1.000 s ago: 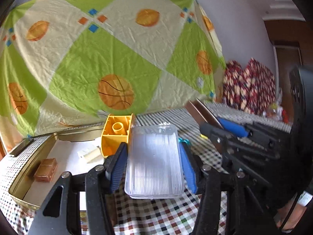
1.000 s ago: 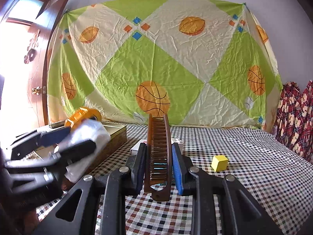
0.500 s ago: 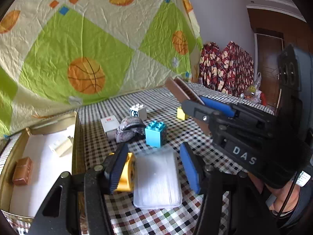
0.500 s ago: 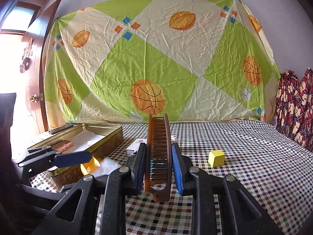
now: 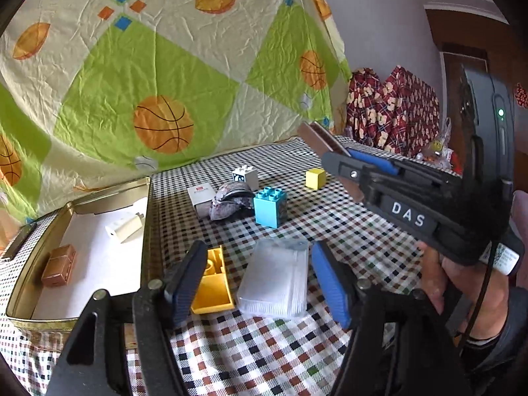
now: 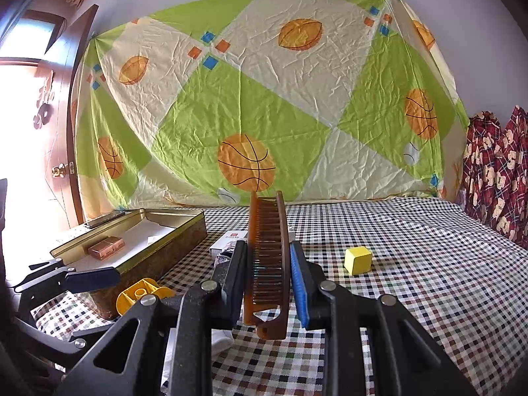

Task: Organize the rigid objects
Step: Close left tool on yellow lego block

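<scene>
From the left wrist, my left gripper (image 5: 257, 277) stood spread; the clear box (image 5: 274, 277) lay between its fingers on the cloth, long axis pointing ahead, apparently untouched. From the right wrist, my right gripper (image 6: 267, 277) clamped the brown comb (image 6: 267, 250) upright.

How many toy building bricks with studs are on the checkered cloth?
3. A white brick stands farthest back, a blue brick is in front of it beside the crumpled grey item, and a yellow brick lies overturned by the tin. Others may be hidden.
</scene>
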The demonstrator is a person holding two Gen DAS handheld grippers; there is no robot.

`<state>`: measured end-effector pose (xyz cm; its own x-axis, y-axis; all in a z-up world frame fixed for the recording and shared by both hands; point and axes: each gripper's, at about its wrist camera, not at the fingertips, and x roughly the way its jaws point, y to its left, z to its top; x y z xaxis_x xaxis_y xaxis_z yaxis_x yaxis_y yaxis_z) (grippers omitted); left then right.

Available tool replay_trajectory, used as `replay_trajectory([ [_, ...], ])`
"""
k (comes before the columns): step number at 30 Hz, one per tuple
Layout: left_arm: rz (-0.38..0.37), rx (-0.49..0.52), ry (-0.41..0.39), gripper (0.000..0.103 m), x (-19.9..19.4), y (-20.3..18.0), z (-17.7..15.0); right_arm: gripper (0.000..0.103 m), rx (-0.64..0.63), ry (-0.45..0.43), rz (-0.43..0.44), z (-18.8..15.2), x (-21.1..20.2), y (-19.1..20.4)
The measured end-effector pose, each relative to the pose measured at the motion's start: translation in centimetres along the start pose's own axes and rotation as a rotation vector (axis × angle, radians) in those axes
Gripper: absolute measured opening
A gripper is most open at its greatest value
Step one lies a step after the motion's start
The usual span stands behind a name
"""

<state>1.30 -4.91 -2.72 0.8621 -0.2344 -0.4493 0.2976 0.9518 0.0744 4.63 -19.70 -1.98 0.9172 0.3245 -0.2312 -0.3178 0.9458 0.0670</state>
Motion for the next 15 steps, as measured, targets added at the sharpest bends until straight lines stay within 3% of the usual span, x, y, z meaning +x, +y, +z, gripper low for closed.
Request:
replay_trajectory([
  [4,0.067,-0.064,0.091,0.065,2.1,1.4,0.1,0.028,0.000,0.000,-0.003,0.0,0.2,-0.2],
  [6,0.065,-0.105,0.121,0.057,2.9,2.2,-0.1,0.028,-0.021,-0.003,-0.007,0.0,0.2,0.2],
  [8,0.075,-0.103,0.144,0.037,3.6,2.3,-0.1,0.028,-0.042,-0.009,-0.010,-0.1,0.1,0.6],
  [15,0.085,-0.082,0.158,0.032,4.1,1.7,-0.1,0.028,-0.043,-0.002,-0.001,-0.1,0.2,0.5],
])
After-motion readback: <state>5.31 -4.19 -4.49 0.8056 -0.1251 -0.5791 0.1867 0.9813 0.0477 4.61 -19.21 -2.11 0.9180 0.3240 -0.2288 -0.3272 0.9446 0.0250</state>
